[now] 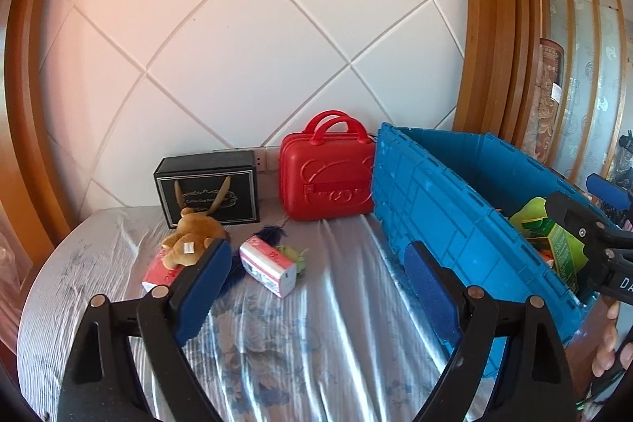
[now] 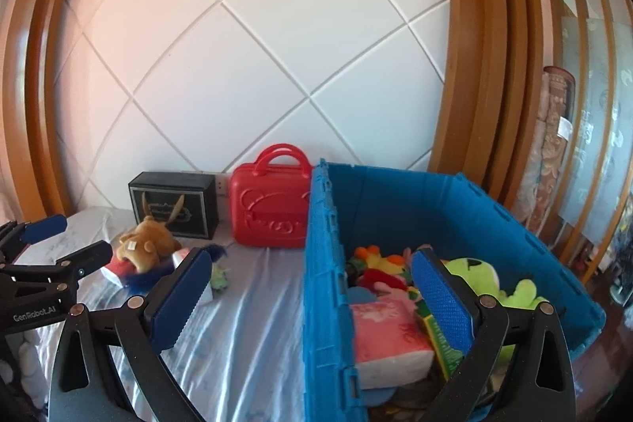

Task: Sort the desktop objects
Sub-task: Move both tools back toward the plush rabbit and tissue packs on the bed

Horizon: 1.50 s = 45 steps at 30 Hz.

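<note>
Tissue pack (image 1: 269, 265) lying loose on the wrinkled cloth (image 1: 336, 323), at about 11 o'clock from the left tongs (image 1: 318, 252) and just inside the left pad, long axis running from 10 o'clock to 4 o'clock. Well apart from the blue crate (image 1: 455, 204), off at 2 o'clock. Left tongs clearly the nearer pair; right tongs (image 2: 312, 258) over by the crate, seeming to straddle its near wall. Both pairs spread wide and carrying nothing. Judged the likeliest next pick, needing a short reach forward and left plus a twist to close across the narrow side.

Counted on the cloth: two tissue packs, the second pack (image 1: 158, 269) pinned under one brown plush rabbit (image 1: 190, 238) at 10 o'clock; one blue feathery toy (image 1: 273, 233); one small green toy (image 1: 294, 256) touching the first pack's far side. At 12 o'clock, against the wall: one black box (image 1: 207, 184), one red case (image 1: 326, 180). Inside the crate: one pink pack (image 2: 389, 335), one green plush (image 2: 494, 279), one green carton (image 2: 439, 339), plus other toys too jumbled to count
</note>
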Each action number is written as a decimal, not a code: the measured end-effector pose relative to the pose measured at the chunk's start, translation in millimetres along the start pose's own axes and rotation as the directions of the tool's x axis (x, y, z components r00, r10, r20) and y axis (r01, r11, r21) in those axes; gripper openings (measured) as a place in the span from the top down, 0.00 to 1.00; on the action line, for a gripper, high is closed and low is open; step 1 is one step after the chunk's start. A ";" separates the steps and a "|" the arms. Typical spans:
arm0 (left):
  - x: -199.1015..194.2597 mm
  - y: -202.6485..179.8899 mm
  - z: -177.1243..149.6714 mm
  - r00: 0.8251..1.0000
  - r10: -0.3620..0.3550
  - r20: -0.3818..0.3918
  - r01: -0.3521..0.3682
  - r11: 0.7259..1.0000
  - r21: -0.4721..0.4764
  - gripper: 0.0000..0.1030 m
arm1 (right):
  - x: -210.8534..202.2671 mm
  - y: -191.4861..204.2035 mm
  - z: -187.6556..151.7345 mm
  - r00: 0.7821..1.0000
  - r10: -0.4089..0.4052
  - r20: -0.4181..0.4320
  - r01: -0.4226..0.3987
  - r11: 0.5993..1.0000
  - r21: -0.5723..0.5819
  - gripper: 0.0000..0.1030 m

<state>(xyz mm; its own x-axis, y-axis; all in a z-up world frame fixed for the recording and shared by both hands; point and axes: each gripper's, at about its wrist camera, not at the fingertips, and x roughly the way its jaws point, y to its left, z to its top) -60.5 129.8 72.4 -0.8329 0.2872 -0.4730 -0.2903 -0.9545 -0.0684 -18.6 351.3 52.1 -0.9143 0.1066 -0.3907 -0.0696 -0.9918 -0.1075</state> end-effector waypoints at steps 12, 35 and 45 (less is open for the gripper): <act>15.3 126.0 -32.9 0.981 0.170 -0.097 -0.181 0.977 -0.111 0.13 | 54.4 93.7 -13.0 0.987 0.125 -0.104 -0.131 0.990 -0.051 0.00; 162.3 226.2 -83.1 0.919 0.204 -0.338 -0.267 0.952 -0.150 0.13 | 234.0 155.9 -56.8 0.914 0.159 -0.374 -0.205 0.975 -0.086 0.00; 233.0 268.6 -124.6 0.850 0.221 -0.478 -0.319 0.938 -0.133 0.13 | 335.3 192.8 -104.5 0.836 0.192 -0.515 -0.256 0.965 -0.054 0.00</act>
<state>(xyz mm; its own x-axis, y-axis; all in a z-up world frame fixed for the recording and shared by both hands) -273.8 -69.7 -165.6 -0.5467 -0.0057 -0.8373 0.0565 -0.9979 -0.0301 -296.9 203.2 -195.2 -0.5721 -0.0651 -0.8176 0.1883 -0.9806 -0.0537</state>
